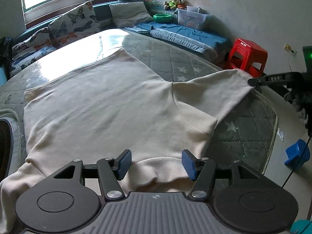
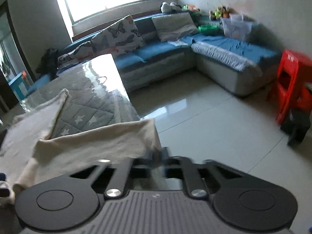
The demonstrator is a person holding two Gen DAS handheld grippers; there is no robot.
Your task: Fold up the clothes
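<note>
left gripper [image 1: 156, 164]: nearest the lens in the left wrist view, jaws wide, blue pads [image 1: 124, 163] either side of the collar and holding nothing; the neckline bunches between them at the near edge of the mattress [image 1: 195, 62].
garment: a cream long-sleeved top [image 1: 101, 105] lies flat, front down or up i cannot tell, body running from the near edge toward the far, sunlit end of the mattress.
right gripper [image 2: 157, 155]: jaws drawn narrow and clamped on the cuff end of the right sleeve [image 1: 212, 88]; blur in the right wrist view hides the pads, but the cloth hangs taut from them.
key relation: the sleeve's long axis runs from the shoulder out to the mattress's right edge, lifted off the quilting; the body lies to the left of the right gripper, so the fold would likely carry the sleeve leftward across the chest. the right gripper is the nearer one for that.
left view only: the whole spread of the top, and the right gripper [image 1: 273, 79] seen from outside at the cuff.
right view only: the sleeve's underside sagging, the tiled floor [image 2: 214, 120] beyond the mattress's right edge.
far: red stool [image 1: 246, 55], sofa [image 2: 224, 58] under the window.
</note>
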